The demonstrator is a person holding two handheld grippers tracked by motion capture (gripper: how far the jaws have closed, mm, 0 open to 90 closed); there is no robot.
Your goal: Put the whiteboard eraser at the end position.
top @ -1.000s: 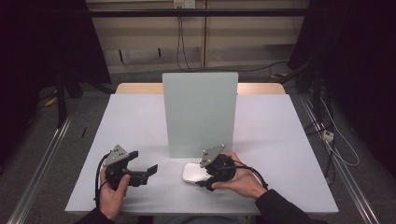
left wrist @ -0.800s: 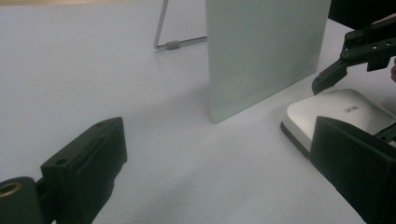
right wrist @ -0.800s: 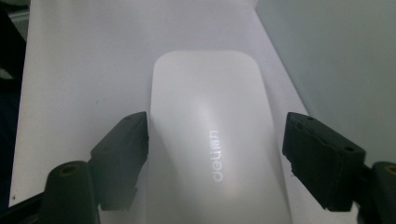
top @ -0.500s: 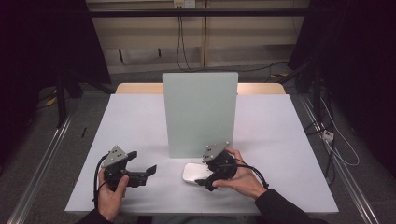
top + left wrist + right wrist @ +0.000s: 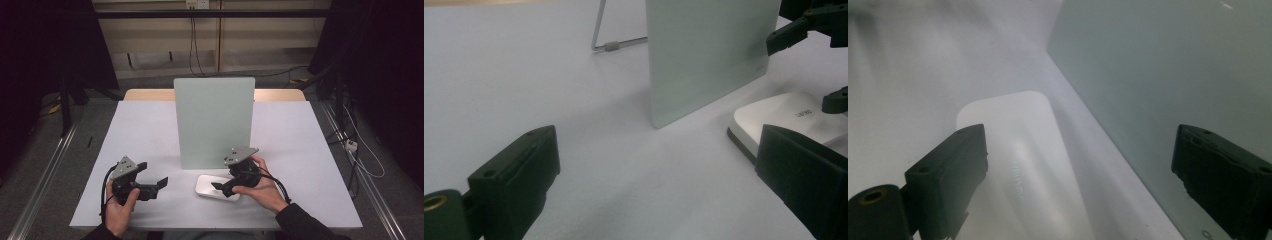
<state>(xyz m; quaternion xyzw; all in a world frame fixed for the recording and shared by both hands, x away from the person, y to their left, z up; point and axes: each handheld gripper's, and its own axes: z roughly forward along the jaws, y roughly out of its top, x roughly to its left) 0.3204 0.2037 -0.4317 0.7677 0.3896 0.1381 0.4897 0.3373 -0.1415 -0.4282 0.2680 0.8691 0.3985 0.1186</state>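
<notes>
High view: right gripper (image 5: 218,186) over the white flat box (image 5: 216,187) before the pale upright panel (image 5: 214,121), jaws just sprung wide, likely a release; next, lifting clear. Left gripper view: left gripper (image 5: 659,185) spread, nothing between, box (image 5: 784,117) ahead. Right gripper view: box (image 5: 1018,165) below, unpinched.

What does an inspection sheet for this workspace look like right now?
Surface: pale grey tabletop, bare around the work.
Job's things: flat white rounded-rectangle device lying before an upright pale green panel.
Clutter: nothing seen.
Grippers: left tongs open, empty, apart from the device; right tongs over the device, jaws just opened, gripping nothing.
Cables: black cables hang on the back wall.
Surroundings: dark curtains, floor rails.
</notes>
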